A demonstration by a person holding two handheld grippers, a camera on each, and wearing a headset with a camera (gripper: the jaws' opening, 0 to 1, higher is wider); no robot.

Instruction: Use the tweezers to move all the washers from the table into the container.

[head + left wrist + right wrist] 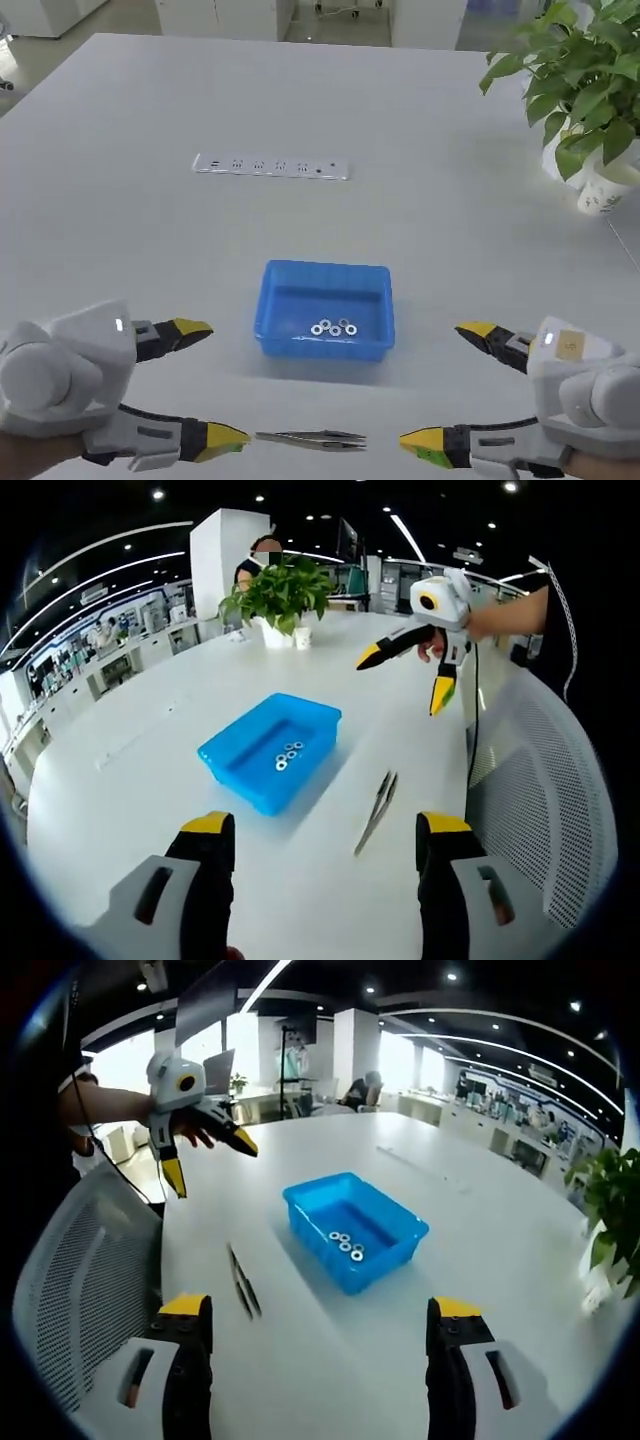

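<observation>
**Washers** (334, 328): small bright cluster on the floor of the container, towards its near side, touching or overlapping one another. I see none on the table top.

**Container** (325, 272): blue, open, rectangular tray, on the table ahead of both grippers, midway between them.

**Tweezers** (310, 437): lying flat on the table just in front of the container, between the two lower jaw tips, held by neither.

**Left gripper** (228, 382): jaws wide apart, empty, above the table. **Right gripper** (430, 384): likewise spread and empty, facing the left one.

**Table** (120, 110): pale; power strip (271, 166) well beyond the container, potted plant (580, 80) at the far right corner.

**Risks, as judged:** The tweezers are thin and lie flat, so a jaw closing on them may skid them away or pinch them shut and askew. A low sweep of either gripper towards them could nudge the light container and scatter the washers.

**Hard to make out:** The washer count is perhaps five, though the cluster is too small to be sure. A stray washer on the pale table could pass unnoticed. The gripper bodies cut off the nearest strip of table.
</observation>
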